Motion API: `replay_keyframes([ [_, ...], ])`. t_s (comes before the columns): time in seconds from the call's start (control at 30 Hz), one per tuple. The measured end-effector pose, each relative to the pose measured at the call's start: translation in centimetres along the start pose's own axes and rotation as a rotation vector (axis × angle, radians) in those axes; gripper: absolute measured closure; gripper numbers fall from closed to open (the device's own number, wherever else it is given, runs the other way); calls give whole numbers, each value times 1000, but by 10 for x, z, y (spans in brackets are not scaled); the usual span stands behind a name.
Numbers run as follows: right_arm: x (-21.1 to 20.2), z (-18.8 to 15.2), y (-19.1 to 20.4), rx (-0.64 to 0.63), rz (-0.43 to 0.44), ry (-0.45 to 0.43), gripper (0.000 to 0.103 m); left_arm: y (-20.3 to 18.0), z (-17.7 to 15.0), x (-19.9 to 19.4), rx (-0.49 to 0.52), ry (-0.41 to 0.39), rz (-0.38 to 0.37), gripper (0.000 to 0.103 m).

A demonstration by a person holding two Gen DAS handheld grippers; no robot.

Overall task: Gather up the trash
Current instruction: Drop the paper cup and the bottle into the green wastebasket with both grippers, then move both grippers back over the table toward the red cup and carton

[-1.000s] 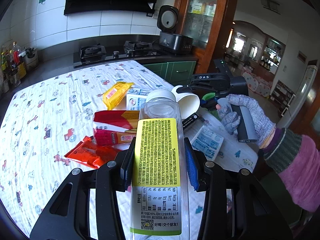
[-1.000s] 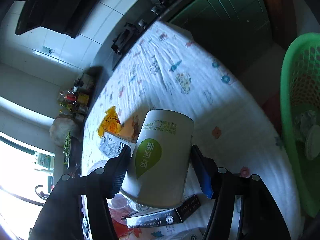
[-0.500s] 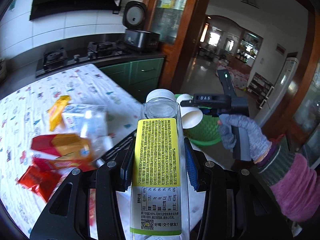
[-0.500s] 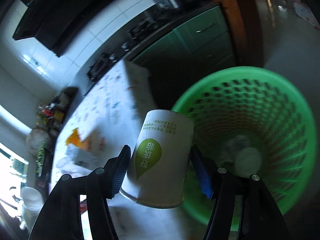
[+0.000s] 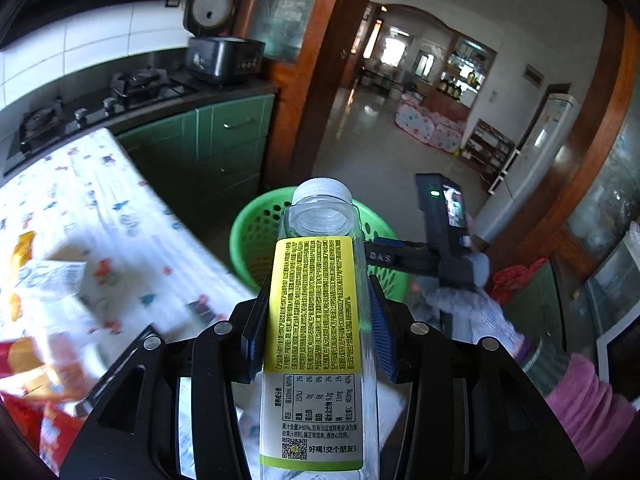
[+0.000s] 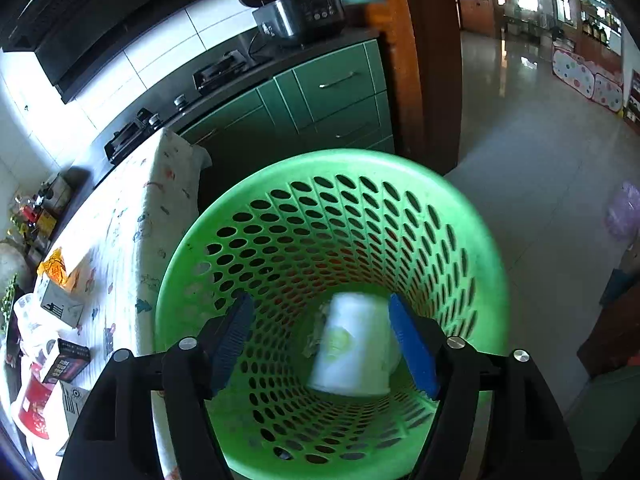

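My left gripper [image 5: 316, 320] is shut on a clear plastic bottle [image 5: 316, 300] with a yellow label and white cap, held out toward a green perforated basket [image 5: 256, 236] on the floor past the table edge. My right gripper [image 6: 322, 340] is open above the green basket [image 6: 280, 208]. A white paper cup [image 6: 352, 348] with a green logo lies blurred inside the basket, free of the fingers. In the left wrist view the right gripper's black body [image 5: 440, 240] hangs over the basket.
The table with a printed cloth [image 5: 100, 208] carries wrappers, boxes and a red packet [image 6: 34, 404] at left. Green cabinets [image 6: 332, 92], a stove and a rice cooker [image 5: 224, 52] stand behind. A wooden door frame [image 5: 324, 68] and tiled floor lie to the right.
My right gripper swung from the table to above the basket, opened and let the paper cup fall in. My left gripper carried the bottle toward the basket.
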State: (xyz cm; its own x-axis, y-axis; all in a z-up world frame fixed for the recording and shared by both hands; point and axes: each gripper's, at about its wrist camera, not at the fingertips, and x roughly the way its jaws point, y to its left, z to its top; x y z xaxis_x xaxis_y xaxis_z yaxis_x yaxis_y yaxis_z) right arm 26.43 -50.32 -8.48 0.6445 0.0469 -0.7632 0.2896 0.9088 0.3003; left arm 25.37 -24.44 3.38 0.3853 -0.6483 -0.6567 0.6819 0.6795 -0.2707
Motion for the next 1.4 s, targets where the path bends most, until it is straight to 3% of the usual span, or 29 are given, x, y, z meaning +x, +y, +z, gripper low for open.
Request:
replay_keyframes([
  [0.23,-35,-7,-11,-28,11,-67,30,-16,17,60,18,102,-8,59],
  [0.5,-67,-24,-28,-26,26,-114,28,-26,22,119,27,230,53,59],
  [0.73,-74,-37,-36,-17,29,-117,27,-13,22,140,-30,264,89,58],
  [0.83,-76,-43,-38,-8,30,-117,27,-8,20,141,-43,265,94,58],
  [1.0,-80,-51,-36,-4,34,-122,27,-9,22,131,-43,215,81,41],
  [1.2,-87,-62,-26,-3,47,-123,27,-10,19,103,-37,165,92,41],
  [1.4,-102,-78,0,-28,85,-130,27,-13,-7,46,-2,82,131,41],
])
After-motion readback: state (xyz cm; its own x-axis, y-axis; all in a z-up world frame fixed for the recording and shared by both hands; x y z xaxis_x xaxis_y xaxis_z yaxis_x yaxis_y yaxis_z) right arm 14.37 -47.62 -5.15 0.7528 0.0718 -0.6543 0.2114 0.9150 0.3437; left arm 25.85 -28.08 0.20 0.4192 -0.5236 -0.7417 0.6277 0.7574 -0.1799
